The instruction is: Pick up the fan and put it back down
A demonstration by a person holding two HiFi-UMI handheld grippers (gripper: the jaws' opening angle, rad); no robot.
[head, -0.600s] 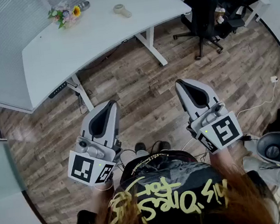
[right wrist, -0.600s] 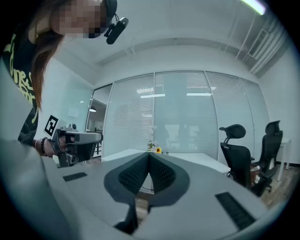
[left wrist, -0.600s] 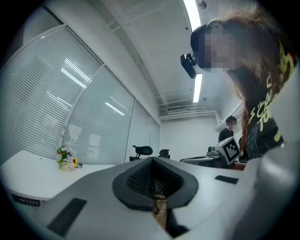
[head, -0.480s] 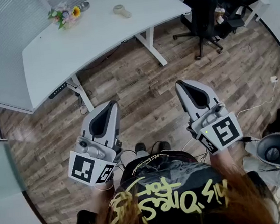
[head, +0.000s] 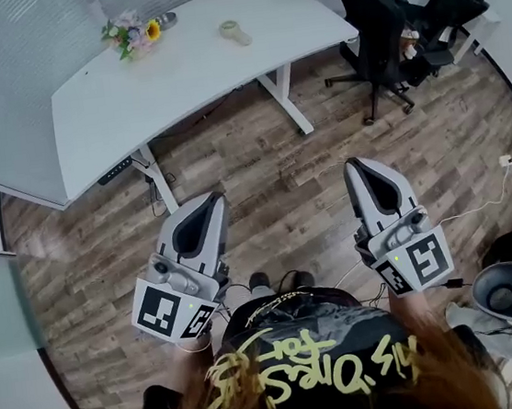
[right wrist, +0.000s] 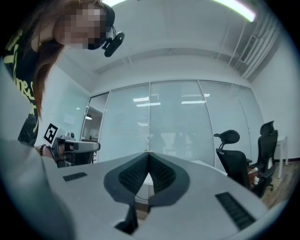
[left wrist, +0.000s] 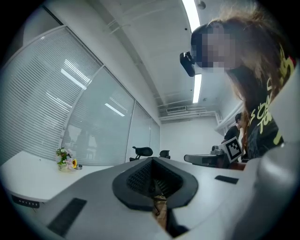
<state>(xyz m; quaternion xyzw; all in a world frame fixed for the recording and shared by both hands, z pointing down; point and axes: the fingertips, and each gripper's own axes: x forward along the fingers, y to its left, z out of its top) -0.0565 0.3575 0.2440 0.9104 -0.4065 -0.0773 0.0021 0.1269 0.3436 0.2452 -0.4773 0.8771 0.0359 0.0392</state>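
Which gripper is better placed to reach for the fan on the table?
Left, slightly: the left gripper points nearly at the fan; the right gripper aims beside it. Both are shut, empty and far.

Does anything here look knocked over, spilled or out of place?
Nothing stands out. The fan lies flat on the white desk, apart from the flowers, and nothing looks spilled or toppled.

Left gripper, right gripper: jaws closed.
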